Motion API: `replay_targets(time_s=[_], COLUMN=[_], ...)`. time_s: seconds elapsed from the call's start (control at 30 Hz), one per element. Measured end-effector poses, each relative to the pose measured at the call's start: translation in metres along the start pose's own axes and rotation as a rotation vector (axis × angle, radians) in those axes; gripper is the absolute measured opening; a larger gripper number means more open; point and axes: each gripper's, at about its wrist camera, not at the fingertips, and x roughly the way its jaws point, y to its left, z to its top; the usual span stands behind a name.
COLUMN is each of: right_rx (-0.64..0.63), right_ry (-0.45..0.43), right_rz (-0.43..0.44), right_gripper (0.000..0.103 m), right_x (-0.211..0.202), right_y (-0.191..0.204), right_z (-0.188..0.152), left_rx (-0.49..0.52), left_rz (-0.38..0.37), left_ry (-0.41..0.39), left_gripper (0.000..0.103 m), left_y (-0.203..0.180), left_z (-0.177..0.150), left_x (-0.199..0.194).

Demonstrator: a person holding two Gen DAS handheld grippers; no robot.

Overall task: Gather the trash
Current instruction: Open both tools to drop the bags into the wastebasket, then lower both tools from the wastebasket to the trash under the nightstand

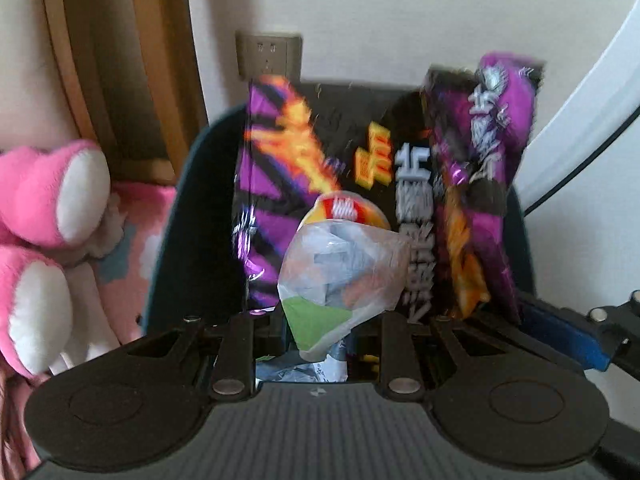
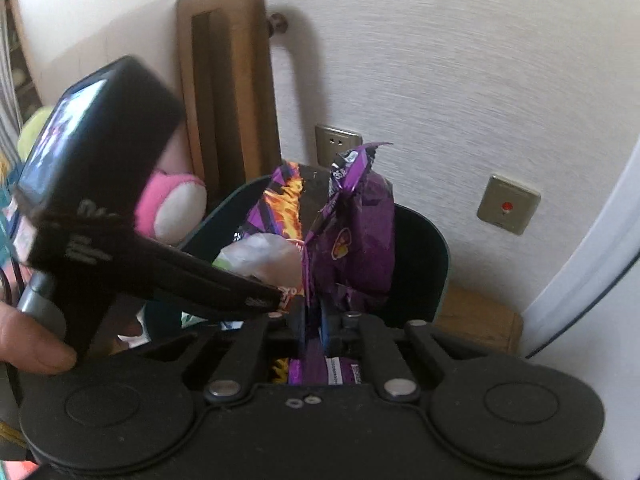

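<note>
A cream wall with a grey power socket (image 1: pixel 268 53) backs a dark, round-rimmed trash bin (image 2: pixel 420 248) standing on the floor beside a brown wooden post (image 2: pixel 228 92). Over the bin's mouth, the left gripper (image 1: pixel 320 344) pinches a crumpled clear plastic bag (image 1: pixel 340 272), printed with a green patch, its jaws drawn tight on the film. Behind that bag a large purple and black snack bag (image 1: pixel 288 168) with orange flame lettering rises out of the bin. The right gripper (image 2: pixel 314 328) is clamped on a crushed purple foil wrapper (image 2: pixel 356 232), held upright just above the bin's rim, the foil squeezed between the two nearly closed fingers. In the right wrist view the black body of the left gripper crosses from the left, with a person's hand (image 2: pixel 28 344) around its handle. A pink and white plush toy (image 1: pixel 52 240) sits to the bin's left, against a pink patterned fabric. Further right on the wall is a small grey plate with a red dot (image 2: pixel 507 205).
</note>
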Motion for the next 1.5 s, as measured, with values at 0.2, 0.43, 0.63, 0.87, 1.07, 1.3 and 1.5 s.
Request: replay_targets(time_s=[0.2,0.43,0.63,0.87,1.07,1.3,1.5], right_rx=[-0.021,-0.049,-0.058,-0.070,-0.035,0.012,0.052], right_ry=[0.005,-0.004,-0.036,-0.077,-0.119,-0.161,-0.177], right_rz=[0.006,0.016,0.025,0.007,-0.011,-0.024,-0.020], right_gripper=[0.030,0.046,0.058,0.065,0.070,0.075,0.079], right_x=[0.001,-0.004,-0.014,-0.040,-0.070,-0.109,-0.135], right_y=[0.002,0.004,0.009,0.023,0.034,0.054,0.074], right_z=[-0.009,-0.022,-0.026,-0.028,-0.034,-0.049,-0.068], left_rx=[-0.050,-0.116,-0.078,-0.020,0.045,0.109,0.168], left_rz=[0.006,-0.047,-0.071,-0.086,-0.110,-0.139,-0.139], left_ry=[0.049,0.042,-0.021,-0.072,-0.143,-0.221,-0.268], left_gripper=[0.024,0.049,0.067,0.068,0.068,0.070,0.071], left_y=[0.011,0.035,0.030,0.022,0.023,0.038,0.055], left_z=[-0.011,-0.020,-0.020,-0.028,-0.051,-0.081,-0.113], left_x=[0.018,0.013,-0.004,-0.034,-0.083,-0.135,-0.165])
